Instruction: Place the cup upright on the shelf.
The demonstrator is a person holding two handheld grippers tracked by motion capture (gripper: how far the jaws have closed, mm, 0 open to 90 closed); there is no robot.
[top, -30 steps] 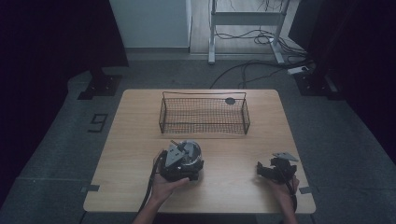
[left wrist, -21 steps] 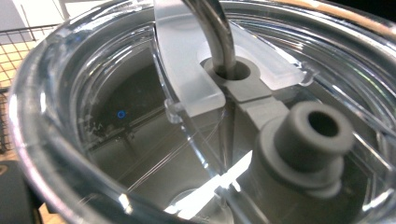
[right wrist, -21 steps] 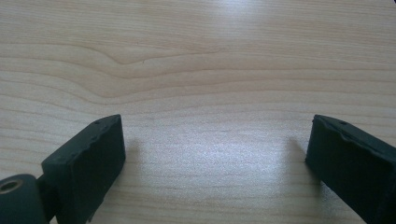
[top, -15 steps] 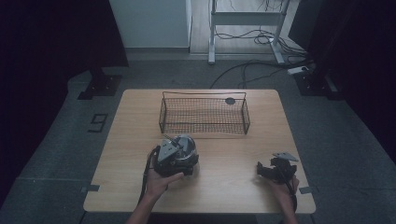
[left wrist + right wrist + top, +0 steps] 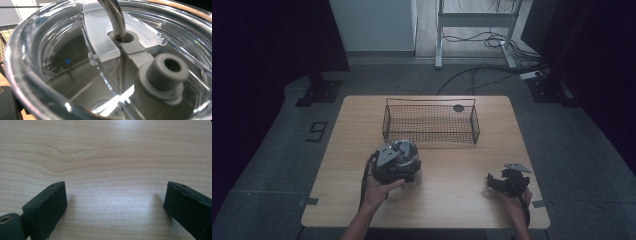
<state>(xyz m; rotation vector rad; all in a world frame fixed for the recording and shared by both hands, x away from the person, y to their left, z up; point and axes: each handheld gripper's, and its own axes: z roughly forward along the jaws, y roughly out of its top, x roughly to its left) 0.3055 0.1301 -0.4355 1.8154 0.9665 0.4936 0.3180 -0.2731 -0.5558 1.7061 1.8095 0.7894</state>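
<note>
The left gripper (image 5: 398, 162) is carrying a clear-lidded cup (image 5: 107, 65) just in front of the wire basket (image 5: 430, 123), near its left end. In the left gripper view the lid, with its metal straw and grey spout, is pressing right up to the camera, so the cup looks clamped, though the jaws themselves are hidden and I cannot tell how far they are closed. The right gripper (image 5: 507, 183) is resting on the table (image 5: 452, 200), well to the right of the basket and nearer the person, jaws wide apart and holding nothing.

The work in hand is probably putting the cup in the basket. To do it well, the hand should be lifting the cup above the near rim, keeping it upright, and lowering it to the mesh floor before letting go.
</note>
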